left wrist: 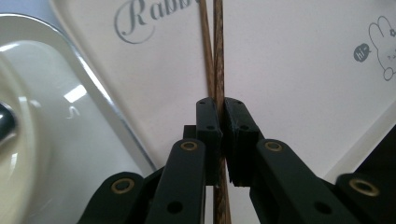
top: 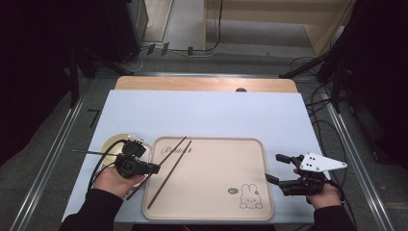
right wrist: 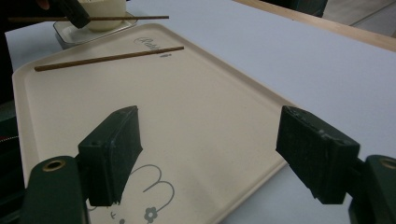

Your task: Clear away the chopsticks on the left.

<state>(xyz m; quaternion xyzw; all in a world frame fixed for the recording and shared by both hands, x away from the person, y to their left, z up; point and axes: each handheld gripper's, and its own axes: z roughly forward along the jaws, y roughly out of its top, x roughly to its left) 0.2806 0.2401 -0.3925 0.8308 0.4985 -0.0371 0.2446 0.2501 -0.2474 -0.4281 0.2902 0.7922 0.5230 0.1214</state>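
Observation:
My left gripper (top: 155, 168) is shut on a brown chopstick (top: 174, 149) near its middle, at the left rim of the beige rabbit tray (top: 207, 140). In the left gripper view the jaws (left wrist: 219, 105) pinch that chopstick (left wrist: 218, 60), which runs on over the tray (left wrist: 289, 70). A second chopstick (top: 171, 173) lies slantwise on the tray; it appears beside the held one in the left gripper view (left wrist: 204, 42) and in the right gripper view (right wrist: 109, 58). My right gripper (top: 273, 167) hangs open just off the tray's right edge, its jaws (right wrist: 210, 126) wide apart with nothing between them.
A cream bowl (top: 114, 143) on a small white dish (right wrist: 93, 30) stands left of the tray, right behind my left hand, with a thin dark handle (top: 89, 152) sticking out leftward. Everything rests on a pale blue mat (top: 216, 108) over a wooden table (top: 207, 83).

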